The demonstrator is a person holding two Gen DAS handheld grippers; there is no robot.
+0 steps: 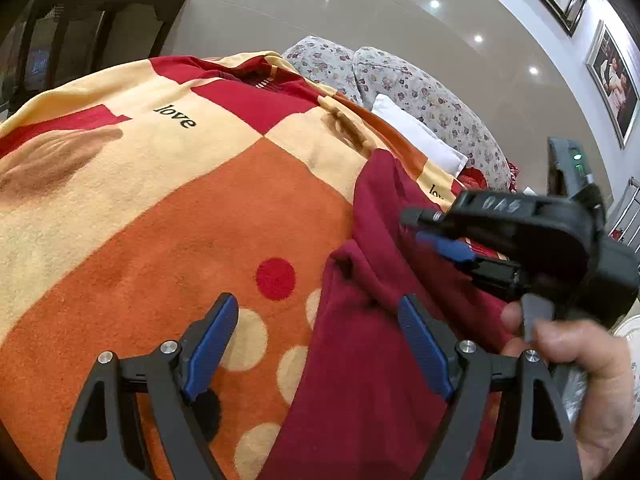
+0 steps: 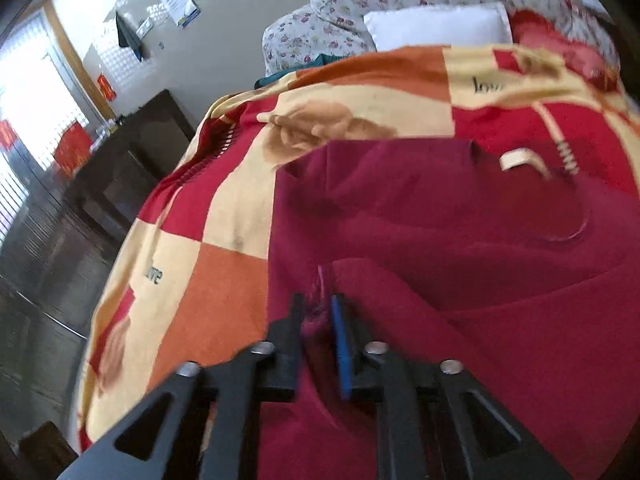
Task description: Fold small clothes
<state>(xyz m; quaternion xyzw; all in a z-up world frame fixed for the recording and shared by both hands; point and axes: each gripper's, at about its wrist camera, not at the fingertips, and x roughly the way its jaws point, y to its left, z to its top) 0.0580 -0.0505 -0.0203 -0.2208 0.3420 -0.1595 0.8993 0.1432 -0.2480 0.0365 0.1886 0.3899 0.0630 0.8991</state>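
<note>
Cloth, dark red and soft, is lying rumpled on the checked blanket (image 1: 168, 208): this garment (image 2: 460, 240) is bunching in folds. My right gripper (image 2: 316, 312) is pinching a fold of it. My left gripper (image 1: 316, 320) is hanging spread wide, holding nothing.

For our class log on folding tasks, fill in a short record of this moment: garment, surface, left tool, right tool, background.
garment: dark red garment, rumpled, partly folded over itself
surface: orange, cream and red patterned blanket printed "love"
left tool: left tool open, above the garment's edge, holding nothing
right tool: right tool shut on a fold of the garment
background: floral bedding, white pillow
</note>
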